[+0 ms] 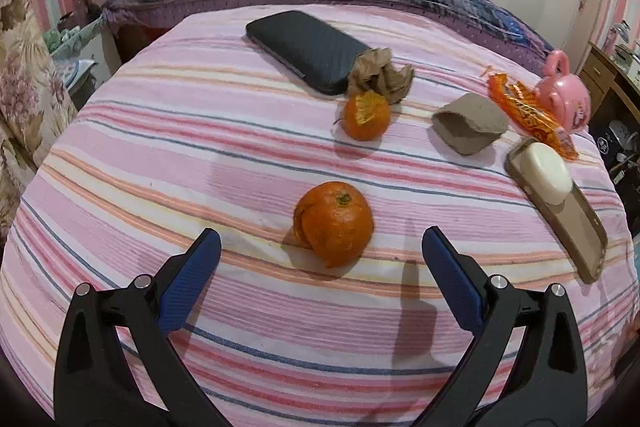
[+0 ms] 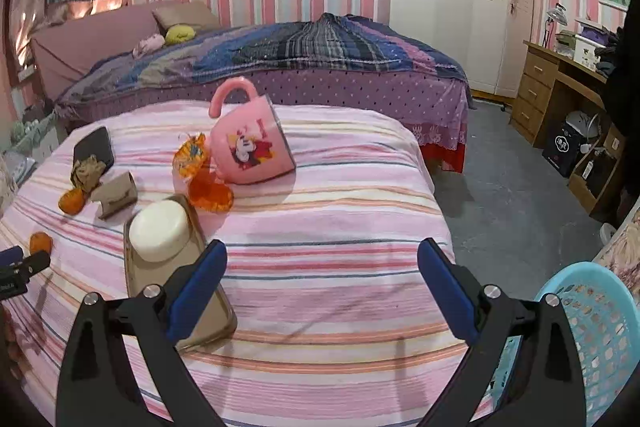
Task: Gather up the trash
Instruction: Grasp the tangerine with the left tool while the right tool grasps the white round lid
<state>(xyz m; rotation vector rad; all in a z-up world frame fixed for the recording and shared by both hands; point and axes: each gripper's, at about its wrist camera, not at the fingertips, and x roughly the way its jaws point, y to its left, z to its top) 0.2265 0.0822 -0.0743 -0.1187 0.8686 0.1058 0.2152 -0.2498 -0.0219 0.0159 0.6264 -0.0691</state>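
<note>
While both tools are spread wide and empty | left tool [image 1: 322, 247]: just short of orange peel [image 1: 333, 223] on striped tabletop [image 1: 160, 155] | right tool [image 2: 322, 259]: beside blue basket [image 2: 600, 339]

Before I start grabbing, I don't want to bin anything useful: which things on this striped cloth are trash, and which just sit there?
Trash, likely:
- near orange peel
- far orange peel
- crumpled brown paper
- cardboard piece
- orange wrapper
- blue basket, to collect it

Lying about:
- black phone
- pink mug
- soap
- tan case
</note>
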